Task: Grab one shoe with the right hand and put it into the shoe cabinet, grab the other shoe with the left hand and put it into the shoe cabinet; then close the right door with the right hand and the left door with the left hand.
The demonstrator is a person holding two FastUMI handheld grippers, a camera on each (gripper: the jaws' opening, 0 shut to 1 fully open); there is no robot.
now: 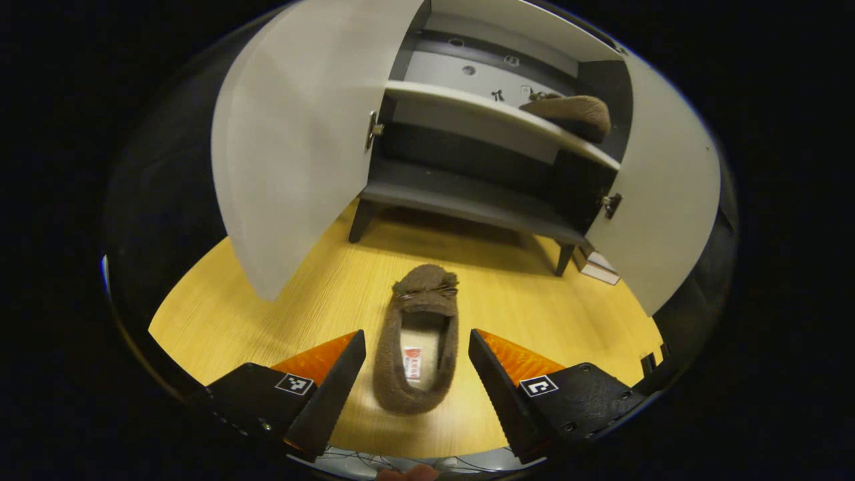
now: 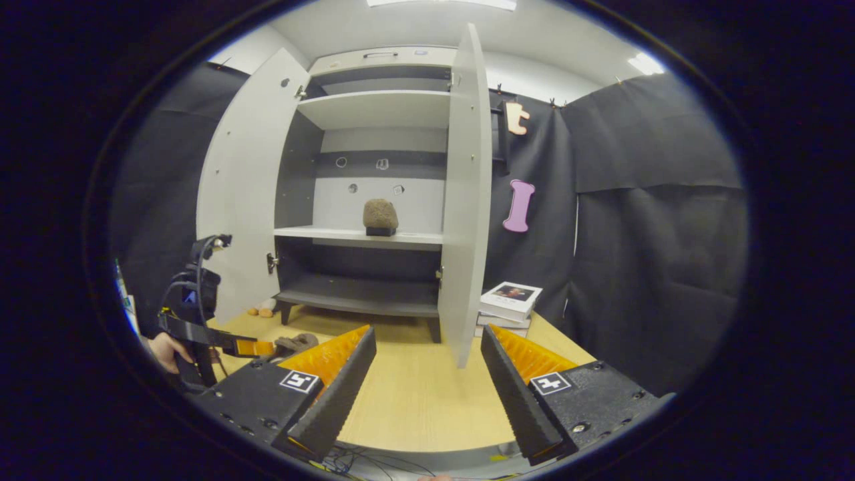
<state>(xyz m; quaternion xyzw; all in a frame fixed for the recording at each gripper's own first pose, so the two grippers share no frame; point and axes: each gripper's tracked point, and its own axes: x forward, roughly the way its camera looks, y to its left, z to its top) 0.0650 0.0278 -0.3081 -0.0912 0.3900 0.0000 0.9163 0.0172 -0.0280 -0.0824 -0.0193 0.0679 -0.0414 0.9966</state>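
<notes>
With one brown fuzzy slipper (image 1: 568, 112) shelved in the white shoe cabinet (image 1: 467, 93), the spread left tool (image 1: 417, 361) straddles the second brown slipper (image 1: 417, 347) on the wooden counter (image 1: 320, 300); next it must clamp and lift. The right tool (image 2: 427, 361) gapes empty.

Wooden desk (image 1: 320, 300) carries shoe cabinet (image 1: 467, 200) on short legs, brown shoe (image 1: 417, 334) lying in front, stack of books (image 2: 509, 304) beside cabinet. Middle shelf (image 2: 361, 235) holds second shoe (image 2: 380, 217).
</notes>
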